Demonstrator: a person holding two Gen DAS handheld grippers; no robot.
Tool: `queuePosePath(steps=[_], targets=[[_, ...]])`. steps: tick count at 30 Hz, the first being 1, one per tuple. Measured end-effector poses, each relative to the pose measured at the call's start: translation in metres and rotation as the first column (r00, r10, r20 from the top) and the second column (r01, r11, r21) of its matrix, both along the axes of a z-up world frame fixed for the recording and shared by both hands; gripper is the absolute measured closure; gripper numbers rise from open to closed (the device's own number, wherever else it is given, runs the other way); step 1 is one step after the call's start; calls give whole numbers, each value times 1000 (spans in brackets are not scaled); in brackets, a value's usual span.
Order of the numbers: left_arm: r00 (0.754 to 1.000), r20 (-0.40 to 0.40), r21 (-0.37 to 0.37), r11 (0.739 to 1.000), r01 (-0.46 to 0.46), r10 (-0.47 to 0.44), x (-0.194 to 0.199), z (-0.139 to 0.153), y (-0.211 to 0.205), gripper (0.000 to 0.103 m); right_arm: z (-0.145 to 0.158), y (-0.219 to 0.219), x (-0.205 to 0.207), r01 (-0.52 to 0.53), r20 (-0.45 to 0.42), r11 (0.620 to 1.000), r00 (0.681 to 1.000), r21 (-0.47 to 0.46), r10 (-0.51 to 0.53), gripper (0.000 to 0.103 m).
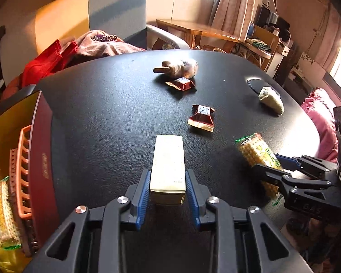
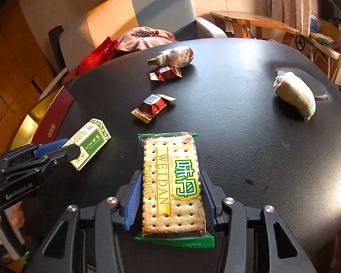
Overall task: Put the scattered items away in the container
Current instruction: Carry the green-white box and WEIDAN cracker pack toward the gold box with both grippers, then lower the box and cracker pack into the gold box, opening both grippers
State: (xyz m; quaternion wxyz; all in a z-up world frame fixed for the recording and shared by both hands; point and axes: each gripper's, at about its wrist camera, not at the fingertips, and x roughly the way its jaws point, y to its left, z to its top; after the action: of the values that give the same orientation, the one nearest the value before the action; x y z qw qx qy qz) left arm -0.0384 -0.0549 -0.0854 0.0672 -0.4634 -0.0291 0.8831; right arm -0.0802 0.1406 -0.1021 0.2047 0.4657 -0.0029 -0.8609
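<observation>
My left gripper is shut on a small cream and green box, also seen in the right wrist view. My right gripper is shut on a green cracker packet, which also shows in the left wrist view. The red and gold container stands at the table's left edge. It holds an orange comb-like clip and another cracker packet. Two red wrapped candies, a brown rolled sock and a cream rolled sock lie on the black table.
A chair with red and pink clothes stands behind the table's far left edge. A wooden table and cluttered shelves stand at the back right. A pink cushion lies beyond the right edge.
</observation>
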Motion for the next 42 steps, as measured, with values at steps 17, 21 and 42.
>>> queuePosePath(steps=[17, 21, 42], targets=[[996, 80, -24, 999, 36, -34, -22, -22, 5, 72, -7, -7, 8, -5, -18, 999, 1000, 51, 6, 54], [997, 74, 6, 1000, -1, 1, -17, -23, -1, 73, -8, -6, 8, 2, -24, 999, 1000, 49, -1, 54], [973, -88, 91, 974, -207, 215, 50, 35, -84, 73, 42, -86, 18, -170, -44, 976, 985, -136, 166, 54]])
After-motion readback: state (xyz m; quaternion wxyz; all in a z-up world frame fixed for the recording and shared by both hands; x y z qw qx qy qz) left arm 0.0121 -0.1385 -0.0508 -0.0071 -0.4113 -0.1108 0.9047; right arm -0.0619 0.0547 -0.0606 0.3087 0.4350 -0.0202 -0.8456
